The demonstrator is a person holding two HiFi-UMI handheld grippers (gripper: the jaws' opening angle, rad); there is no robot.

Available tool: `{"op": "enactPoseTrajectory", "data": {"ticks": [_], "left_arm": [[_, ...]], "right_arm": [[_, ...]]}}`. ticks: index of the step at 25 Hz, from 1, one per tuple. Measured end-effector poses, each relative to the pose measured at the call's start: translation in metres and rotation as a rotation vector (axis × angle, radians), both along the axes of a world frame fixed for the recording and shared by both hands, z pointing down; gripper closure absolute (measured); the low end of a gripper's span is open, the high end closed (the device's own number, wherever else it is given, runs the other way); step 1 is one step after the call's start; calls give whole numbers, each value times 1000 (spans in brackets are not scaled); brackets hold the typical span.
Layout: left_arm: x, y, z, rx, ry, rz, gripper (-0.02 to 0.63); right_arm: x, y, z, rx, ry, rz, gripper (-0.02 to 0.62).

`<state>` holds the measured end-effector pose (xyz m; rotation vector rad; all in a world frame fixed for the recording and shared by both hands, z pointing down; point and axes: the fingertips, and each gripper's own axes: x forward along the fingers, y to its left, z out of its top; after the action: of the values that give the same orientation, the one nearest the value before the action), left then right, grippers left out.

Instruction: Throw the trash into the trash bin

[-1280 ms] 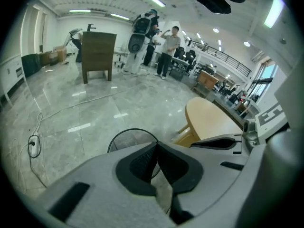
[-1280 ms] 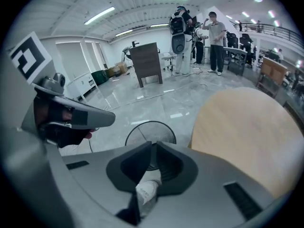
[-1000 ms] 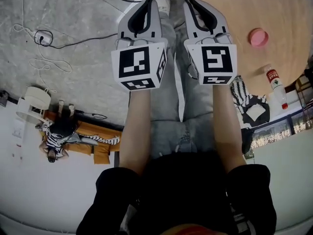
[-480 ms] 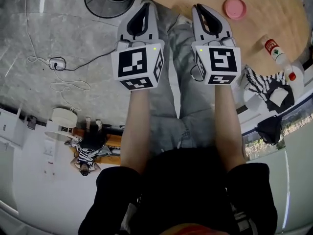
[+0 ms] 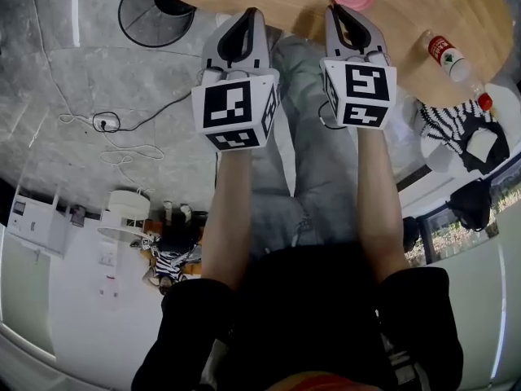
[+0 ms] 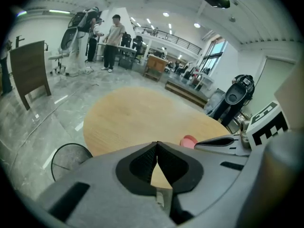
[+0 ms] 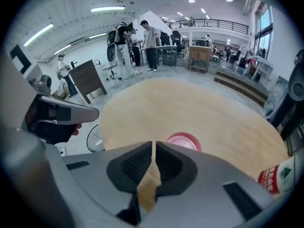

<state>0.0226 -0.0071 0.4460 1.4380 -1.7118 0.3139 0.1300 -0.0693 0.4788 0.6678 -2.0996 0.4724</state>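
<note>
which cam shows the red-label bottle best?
Head view: whole bottle visible, label to red cap. Right gripper view catches only part of its label at the frame's edge. Left gripper view doesn't show it.

We see our right gripper (image 7: 154, 145) with its jaws together and nothing between them, pointing at a round wooden table (image 7: 190, 103). A pink disc (image 7: 184, 140) lies on the table just past the jaw tips. A red-labelled bottle (image 7: 278, 177) shows at the lower right.

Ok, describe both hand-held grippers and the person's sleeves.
Both the left gripper and right gripper have light grey shells with black ribbed pads. Each carries a white cube with black square markers. The person wears black short sleeves.
</note>
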Motion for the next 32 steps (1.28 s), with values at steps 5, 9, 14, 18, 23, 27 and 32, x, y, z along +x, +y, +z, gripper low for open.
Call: {"op": "enactPoseTrajectory", "data": {"ticks": [5,9,14,18,23,27,32], "left_arm": [[18,-10,7,-17,1,17,598],[28,-13,19,-32,7,18,598],[39,-12,32,-51,18,14,598],[41,-11,36,-63,24,10,598],[38,-13,41,-57,17,0,598],[35,-7,41,-55,18,-19,598],[29,5,37,-46,15,-58,598]], "right_arm": [[17,-8,19,-8,82,-27,577],[22,-15,35,-1,117,-85,577],[17,-9,41,15,138,-217,577],[15,-4,47,20,173,-279,577],[16,-6,57,18,187,-297,577],[15,-5,56,15,186,-294,577],[10,2,48,-8,158,-285,580]]}}
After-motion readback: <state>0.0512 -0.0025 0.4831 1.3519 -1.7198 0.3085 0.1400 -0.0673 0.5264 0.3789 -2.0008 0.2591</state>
